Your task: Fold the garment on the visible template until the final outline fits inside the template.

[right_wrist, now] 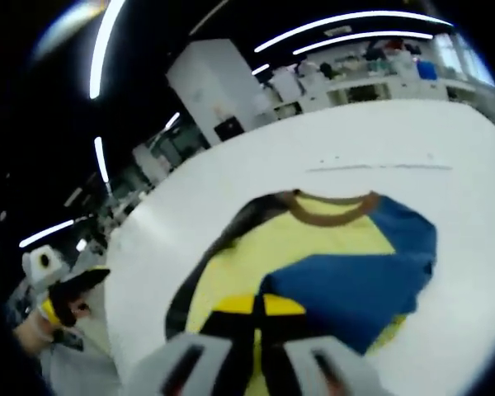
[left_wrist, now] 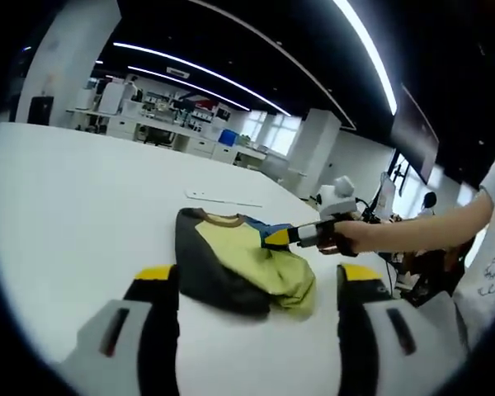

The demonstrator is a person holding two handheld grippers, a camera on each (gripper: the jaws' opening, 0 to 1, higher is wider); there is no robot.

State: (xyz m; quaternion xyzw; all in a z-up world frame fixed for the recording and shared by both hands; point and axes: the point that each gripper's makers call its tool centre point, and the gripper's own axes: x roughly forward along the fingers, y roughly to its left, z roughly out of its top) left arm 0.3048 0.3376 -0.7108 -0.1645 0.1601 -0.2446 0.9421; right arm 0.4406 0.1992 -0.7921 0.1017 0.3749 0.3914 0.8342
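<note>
Your right gripper (right_wrist: 257,307) has its 2 yellow-tipped jaws pressed together on the blue sleeve (right_wrist: 355,285), which lies across the yellow front of the garment (left_wrist: 243,264). Your left gripper (left_wrist: 260,285) hangs spread and empty just short of the dark near hem. Carry the sleeve flat toward the brown collar (right_wrist: 334,210), without bunching. The garment sits mid-desk (left_wrist: 74,206), before a faint line (right_wrist: 379,167). No readable writing shows.

Garment (right_wrist: 330,247): soft matt cloth in yellow, blue and dark panels, with a ribbed brown collar (right_wrist: 334,208). Table (left_wrist: 82,198): smooth white surface, faint sheen. Left gripper (left_wrist: 260,285) and right gripper (right_wrist: 258,307): hard grey plastic, yellow-tipped.
</note>
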